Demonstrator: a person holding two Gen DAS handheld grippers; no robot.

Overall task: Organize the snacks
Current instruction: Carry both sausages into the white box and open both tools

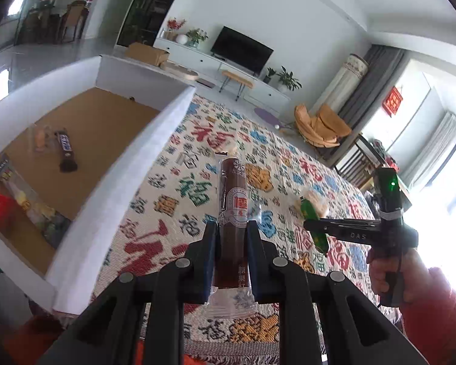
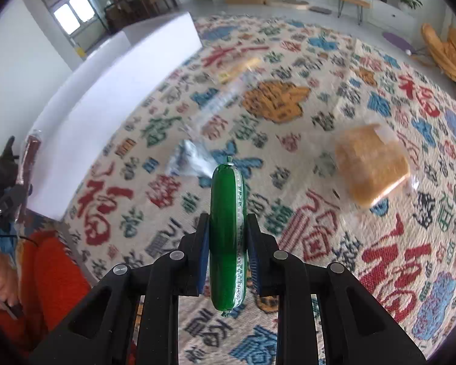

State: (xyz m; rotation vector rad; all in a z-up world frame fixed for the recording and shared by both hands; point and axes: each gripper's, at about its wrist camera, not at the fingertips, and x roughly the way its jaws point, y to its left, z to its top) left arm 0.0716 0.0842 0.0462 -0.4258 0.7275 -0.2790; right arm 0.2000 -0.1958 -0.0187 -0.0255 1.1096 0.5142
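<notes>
While the white box (image 1: 121, 158) left of the left tongs (image 1: 231, 240) already holds a chocolate bar (image 1: 66, 149) & a few packets, sorting looks partway: wrapped cake (image 2: 371, 164) sits ahead-right of the right tongs (image 2: 228, 234), clear wrapper (image 2: 191, 161) just ahead; left clamps a brown stick snack (image 1: 232, 200), right a green sausage (image 2: 226, 237), both off the cloth

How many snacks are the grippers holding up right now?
2. The left gripper is shut on a brown snack stick. The right gripper is shut on a green sausage. More snacks lie on the cloth and in the box.
</notes>
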